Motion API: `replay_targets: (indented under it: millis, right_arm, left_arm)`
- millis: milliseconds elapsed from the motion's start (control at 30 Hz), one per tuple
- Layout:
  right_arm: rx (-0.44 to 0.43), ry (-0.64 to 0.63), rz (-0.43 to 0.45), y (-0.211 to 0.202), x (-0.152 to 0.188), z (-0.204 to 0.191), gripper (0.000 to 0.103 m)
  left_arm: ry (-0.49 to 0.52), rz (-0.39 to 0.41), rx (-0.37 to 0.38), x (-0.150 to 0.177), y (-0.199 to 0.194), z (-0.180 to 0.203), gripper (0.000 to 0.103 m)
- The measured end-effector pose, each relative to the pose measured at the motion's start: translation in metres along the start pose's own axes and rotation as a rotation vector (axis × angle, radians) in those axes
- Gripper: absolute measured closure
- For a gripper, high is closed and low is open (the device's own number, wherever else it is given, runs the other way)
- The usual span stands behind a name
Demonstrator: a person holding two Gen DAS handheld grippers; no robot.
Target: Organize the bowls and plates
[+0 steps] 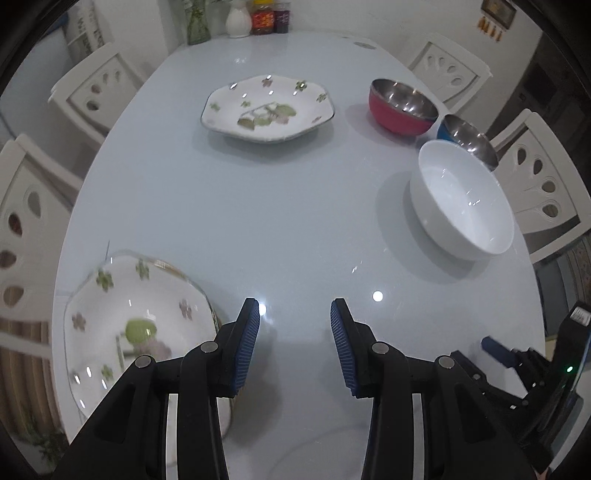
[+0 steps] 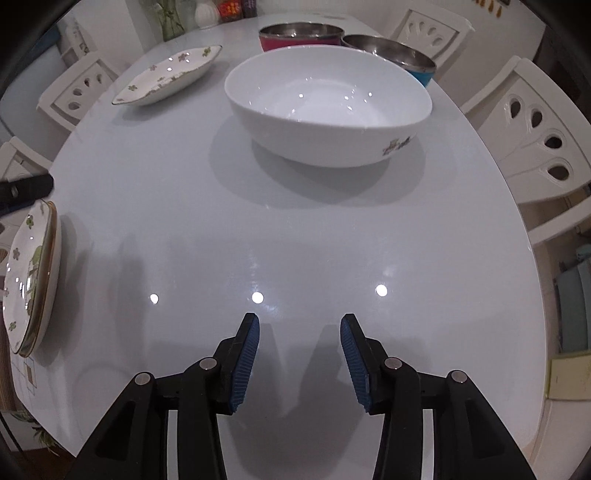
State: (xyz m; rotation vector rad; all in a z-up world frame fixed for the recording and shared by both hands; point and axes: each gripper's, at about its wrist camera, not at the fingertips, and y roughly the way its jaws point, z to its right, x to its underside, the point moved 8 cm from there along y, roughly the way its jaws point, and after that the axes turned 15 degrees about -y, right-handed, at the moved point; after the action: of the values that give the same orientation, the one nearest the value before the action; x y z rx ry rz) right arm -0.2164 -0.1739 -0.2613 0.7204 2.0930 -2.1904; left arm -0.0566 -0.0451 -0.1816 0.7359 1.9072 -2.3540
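Two floral plates lie on the pale table. One (image 1: 267, 109) sits far centre; the other (image 1: 136, 325) is near left, just left of my open, empty left gripper (image 1: 294, 314). A white bowl (image 1: 461, 199) stands at right, with a red steel bowl (image 1: 402, 105) and a blue steel bowl (image 1: 467, 138) behind it. In the right wrist view the white bowl (image 2: 328, 105) is straight ahead of my open, empty right gripper (image 2: 300, 325). There the red bowl (image 2: 299, 37), blue bowl (image 2: 391, 55), far plate (image 2: 168, 75) and near plate (image 2: 31, 277) also show.
White chairs (image 1: 535, 177) surround the table (image 1: 258, 221). A vase (image 1: 238, 18), a glass with stems and jars stand at the far edge. The right gripper's body (image 1: 524, 373) shows at lower right in the left wrist view.
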Motion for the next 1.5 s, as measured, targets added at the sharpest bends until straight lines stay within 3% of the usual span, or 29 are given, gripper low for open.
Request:
replay_targets:
  millis: [167, 400, 467, 733, 833, 900, 967, 1500]
  right_arm:
    - [0.002, -0.038, 0.044, 0.01, 0.003, 0.009, 0.05]
    - [0.054, -0.038, 0.103, 0.011, -0.006, 0.017, 0.048]
    - [0.054, -0.033, 0.117, 0.011, -0.006, 0.019, 0.038]
    - [0.061, -0.035, 0.131, 0.012, -0.007, 0.027, 0.025]
    - [0.059, -0.04, 0.132, 0.013, -0.004, 0.028, 0.017]
    - [0.055, -0.045, 0.129, 0.014, -0.003, 0.027, 0.01]
    - [0.051, -0.047, 0.122, 0.016, -0.001, 0.026, 0.002]
    - [0.03, -0.102, 0.13, 0.017, 0.002, 0.028, 0.0]
  left_arm:
    - [-0.068, -0.046, -0.019, 0.038, 0.026, -0.001, 0.066]
    - [-0.139, 0.017, -0.042, 0.049, 0.049, -0.003, 0.066]
    - [-0.156, 0.019, -0.054, 0.05, 0.056, -0.006, 0.066]
    - [-0.145, 0.082, -0.072, 0.053, 0.059, -0.003, 0.06]
    - [-0.111, 0.088, -0.067, 0.056, 0.06, 0.004, 0.043]
    - [-0.052, 0.049, -0.05, 0.064, 0.066, 0.018, 0.014]
    - [-0.04, 0.034, -0.061, 0.069, 0.072, 0.021, 0.0]
    - [-0.1, 0.098, -0.076, 0.068, 0.071, 0.016, 0.0]
